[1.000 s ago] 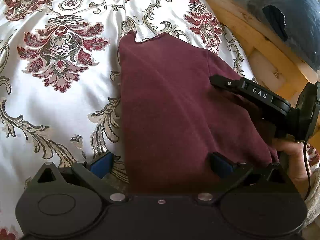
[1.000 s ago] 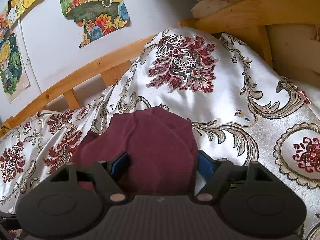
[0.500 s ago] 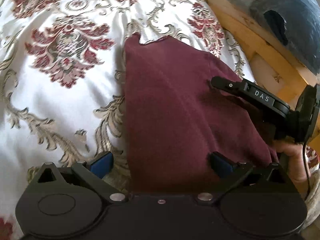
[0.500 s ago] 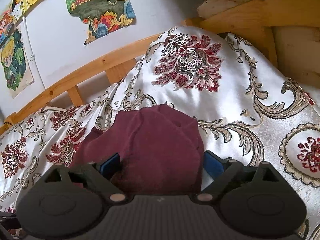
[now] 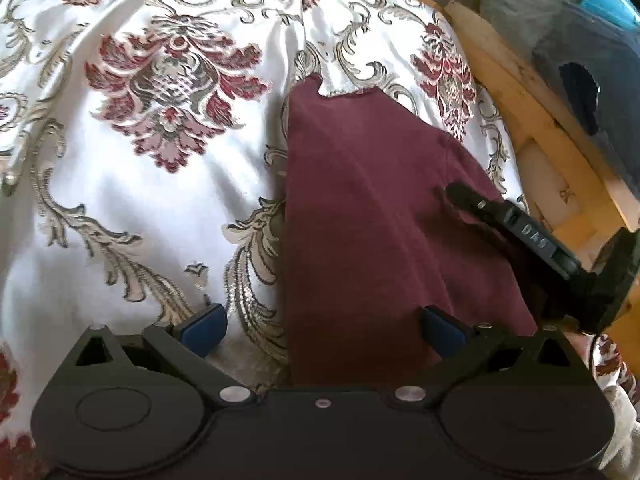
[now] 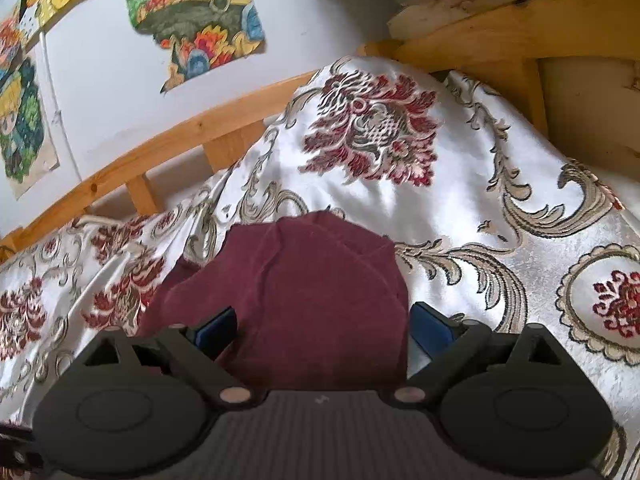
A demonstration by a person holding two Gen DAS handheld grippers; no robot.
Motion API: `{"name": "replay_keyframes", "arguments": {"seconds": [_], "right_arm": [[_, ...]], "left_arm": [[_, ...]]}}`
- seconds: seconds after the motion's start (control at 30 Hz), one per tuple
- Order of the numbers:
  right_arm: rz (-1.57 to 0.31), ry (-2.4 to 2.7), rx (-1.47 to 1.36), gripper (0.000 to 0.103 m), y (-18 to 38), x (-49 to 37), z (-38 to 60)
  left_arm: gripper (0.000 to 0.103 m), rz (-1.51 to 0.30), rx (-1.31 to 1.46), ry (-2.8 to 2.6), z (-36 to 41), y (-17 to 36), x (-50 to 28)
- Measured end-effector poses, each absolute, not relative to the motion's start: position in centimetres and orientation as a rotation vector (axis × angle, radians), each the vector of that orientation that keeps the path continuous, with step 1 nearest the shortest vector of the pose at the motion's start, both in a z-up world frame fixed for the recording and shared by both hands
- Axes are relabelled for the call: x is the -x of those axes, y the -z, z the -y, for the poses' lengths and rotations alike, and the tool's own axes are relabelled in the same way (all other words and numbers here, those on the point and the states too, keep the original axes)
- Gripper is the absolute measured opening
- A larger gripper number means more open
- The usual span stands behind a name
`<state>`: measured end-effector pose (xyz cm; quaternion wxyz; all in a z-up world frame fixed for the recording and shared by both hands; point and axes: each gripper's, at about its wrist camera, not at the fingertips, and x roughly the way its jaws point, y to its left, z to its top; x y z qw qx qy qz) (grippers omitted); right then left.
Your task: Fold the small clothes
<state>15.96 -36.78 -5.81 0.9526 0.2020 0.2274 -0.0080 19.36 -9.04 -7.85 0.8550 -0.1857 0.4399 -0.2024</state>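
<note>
The maroon garment [image 5: 360, 216] is soft, matt knit cloth – the bedspread [image 5: 120, 208] beneath is glossy satin with raised woven brocade. The bed frame [image 6: 168, 148] is bare pale wood; the grippers' shells are matt black plastic.

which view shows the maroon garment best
The left wrist view: the maroon garment lies lengthwise on the patterned bedspread, its far notched edge and long left edge visible. The right wrist view shows the garment foreshortened, a rounded folded end, its near part hidden behind the gripper body.
</note>
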Motion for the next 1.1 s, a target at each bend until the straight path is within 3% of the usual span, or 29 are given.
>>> {"name": "replay_keyframes", "arguments": {"seconds": [0.47, 0.67, 0.97, 1.1], "right_arm": [[-0.384, 0.054, -0.494, 0.074, 5.5, -14.9, 36.8], [-0.396, 0.043, -0.522, 0.076, 5.8, -15.1, 37.1], [-0.377, 0.044, -0.554, 0.068, 5.8, -14.8, 37.5], [-0.384, 0.064, -0.534, 0.050, 5.8, -14.8, 37.3]], "left_arm": [[0.099, -0.908, 0.464, 0.514, 10.1, 8.7, -20.5], [0.099, -0.940, 0.567, 0.524, 9.3, 9.2, -22.0], [0.096, -0.947, 0.480, 0.532, 10.6, 8.7, -22.2], [0.090, -0.967, 0.436, 0.535, 11.0, 8.4, -22.6]]}}
